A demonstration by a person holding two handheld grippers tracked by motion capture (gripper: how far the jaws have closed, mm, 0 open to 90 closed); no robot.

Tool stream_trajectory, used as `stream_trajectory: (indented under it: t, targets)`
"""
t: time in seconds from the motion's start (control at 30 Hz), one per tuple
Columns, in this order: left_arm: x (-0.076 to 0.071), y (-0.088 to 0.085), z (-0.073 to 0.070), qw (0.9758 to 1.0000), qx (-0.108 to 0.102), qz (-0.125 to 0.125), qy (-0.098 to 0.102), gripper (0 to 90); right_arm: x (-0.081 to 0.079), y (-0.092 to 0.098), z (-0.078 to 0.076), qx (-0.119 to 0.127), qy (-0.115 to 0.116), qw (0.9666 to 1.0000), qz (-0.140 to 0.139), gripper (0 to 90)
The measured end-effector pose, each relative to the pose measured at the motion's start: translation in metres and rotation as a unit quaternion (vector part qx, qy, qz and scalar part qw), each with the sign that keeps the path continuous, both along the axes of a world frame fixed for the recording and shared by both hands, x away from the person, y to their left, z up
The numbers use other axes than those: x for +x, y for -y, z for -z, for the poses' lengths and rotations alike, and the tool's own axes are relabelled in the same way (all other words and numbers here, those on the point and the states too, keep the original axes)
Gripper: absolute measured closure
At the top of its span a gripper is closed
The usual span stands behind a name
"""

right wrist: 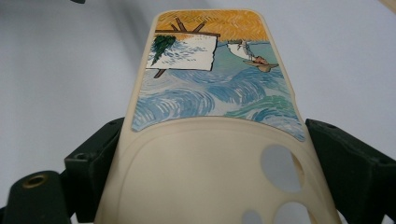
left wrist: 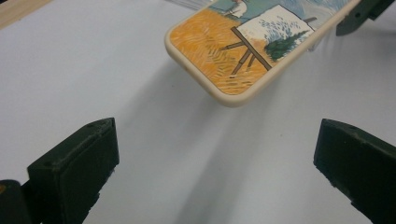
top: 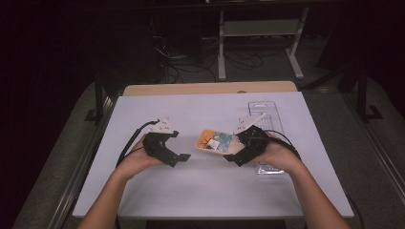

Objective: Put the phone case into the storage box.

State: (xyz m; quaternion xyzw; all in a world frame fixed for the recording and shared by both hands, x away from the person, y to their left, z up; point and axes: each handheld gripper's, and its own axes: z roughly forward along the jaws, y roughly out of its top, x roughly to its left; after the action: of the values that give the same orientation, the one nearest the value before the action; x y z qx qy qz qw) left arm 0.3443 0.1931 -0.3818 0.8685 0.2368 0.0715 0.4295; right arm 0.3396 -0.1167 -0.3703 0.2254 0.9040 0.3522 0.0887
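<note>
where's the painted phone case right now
The phone case is held off the white table near its middle by the right gripper, just left of the clear tray, its free end toward the open left gripper.

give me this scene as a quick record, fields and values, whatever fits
setting: white table top, dark room behind
main object: phone case, cream rim, painted print of orange field, easel and blue swirls
case state: held off the table at its camera-cutout end, printed end free
right gripper: shut on the phone case, jaws against its two long edges
left gripper: open, jaws wide apart, nothing between them, pointed at the case's free end
other object: clear plastic tray at the table's right, beyond the right hand
</note>
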Motion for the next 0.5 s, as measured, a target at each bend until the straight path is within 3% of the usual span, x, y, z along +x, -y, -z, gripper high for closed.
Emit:
stream_trajectory:
  t: [0.17,0.2,0.4,0.5]
  targets:
    - [-0.008,-0.001,0.008,0.9998,-0.014,-0.01,-0.009,0.0,-0.004,0.005,0.002,0.01,0.004,0.9999,0.006,10.7]
    - [-0.009,-0.001,0.01,0.9998,-0.015,-0.01,-0.011,0.0,-0.006,0.005,0.001,0.019,-0.005,0.9997,0.017,10.7]
    - [-0.012,0.003,0.023,0.9993,-0.013,-0.016,-0.032,0.0,-0.007,0.008,0.004,0.031,-0.01,0.9989,0.033,10.7]
    - [-0.011,0.004,0.023,0.9992,-0.014,-0.015,-0.034,0.0,-0.006,0.008,0.004,0.031,-0.011,0.9989,0.033,10.6]
